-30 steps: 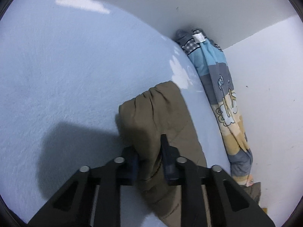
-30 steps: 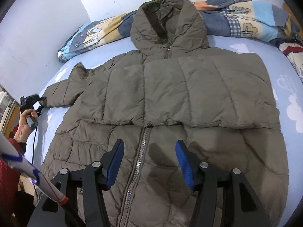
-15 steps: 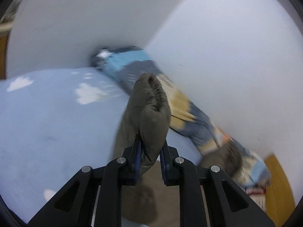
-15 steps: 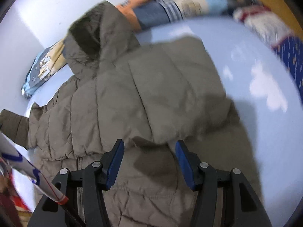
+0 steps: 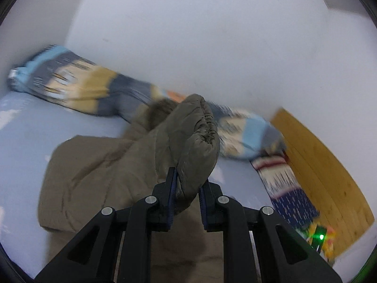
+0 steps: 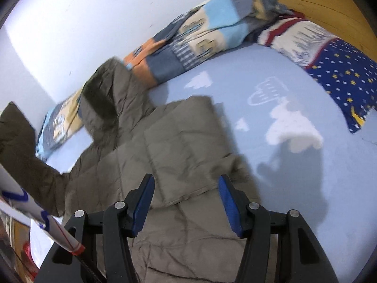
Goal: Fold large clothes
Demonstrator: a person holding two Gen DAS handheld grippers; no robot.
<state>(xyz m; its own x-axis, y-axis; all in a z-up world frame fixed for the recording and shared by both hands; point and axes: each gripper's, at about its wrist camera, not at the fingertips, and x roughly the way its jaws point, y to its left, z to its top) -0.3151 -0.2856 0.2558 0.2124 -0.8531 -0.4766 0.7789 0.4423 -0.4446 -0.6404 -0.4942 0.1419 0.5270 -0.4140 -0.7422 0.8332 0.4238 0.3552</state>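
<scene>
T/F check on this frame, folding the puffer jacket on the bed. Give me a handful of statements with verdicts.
1. The left gripper is shut on the jacket sleeve. True.
2. The right gripper clamps the jacket. False: its jaws stand open above the fabric.
3. The bed sheet is plain red. False: light blue with white clouds.
4. The hood lies toward the wall. True.
5. A star-patterned pillow lies on the bed. True.

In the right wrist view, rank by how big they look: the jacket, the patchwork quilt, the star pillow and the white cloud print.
Largest to smallest as they look:
1. jacket
2. patchwork quilt, partly hidden behind the jacket
3. star pillow, cut off by the picture's edge
4. cloud print

Fisheye distortion and nearness make quilt against pillow unsure.
</scene>
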